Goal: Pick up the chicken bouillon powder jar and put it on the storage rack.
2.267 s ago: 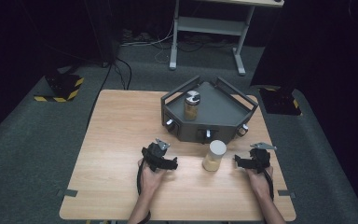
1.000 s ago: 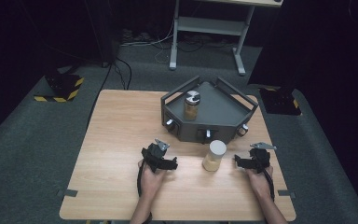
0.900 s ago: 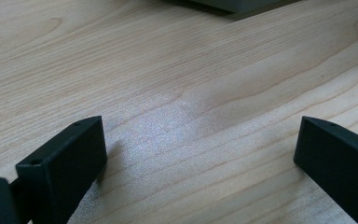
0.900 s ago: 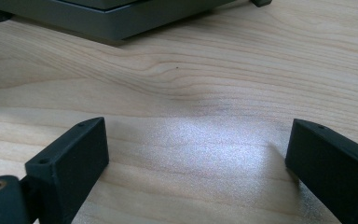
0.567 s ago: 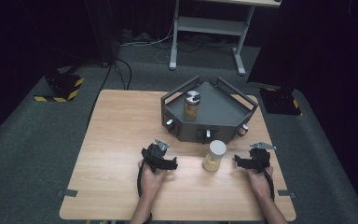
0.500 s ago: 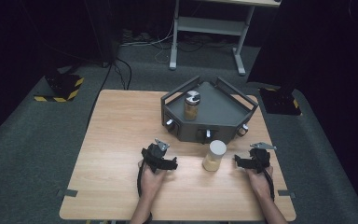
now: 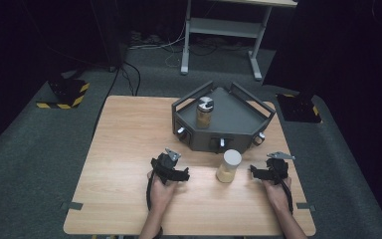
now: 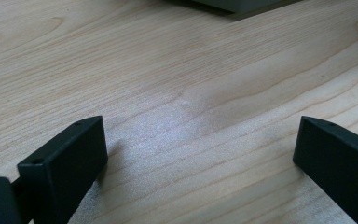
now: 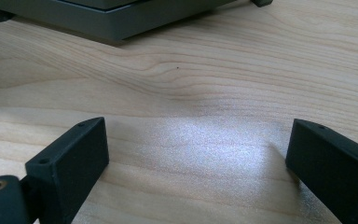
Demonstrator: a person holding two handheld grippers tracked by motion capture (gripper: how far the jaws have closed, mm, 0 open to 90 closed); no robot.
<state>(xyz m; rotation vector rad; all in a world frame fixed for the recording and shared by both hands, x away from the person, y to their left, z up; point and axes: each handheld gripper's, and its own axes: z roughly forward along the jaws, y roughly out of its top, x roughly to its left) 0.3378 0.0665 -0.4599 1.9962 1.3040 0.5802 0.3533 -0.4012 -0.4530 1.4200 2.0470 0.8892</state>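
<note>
Two gaping tongs, left (image 7: 181, 175) and right (image 7: 255, 172), flanking white-lidded jar (image 7: 228, 166).

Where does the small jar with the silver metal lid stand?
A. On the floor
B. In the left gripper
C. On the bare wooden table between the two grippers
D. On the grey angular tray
D: the small jar with the silver metal lid stands upright on the grey angular tray, near its left side.
</note>
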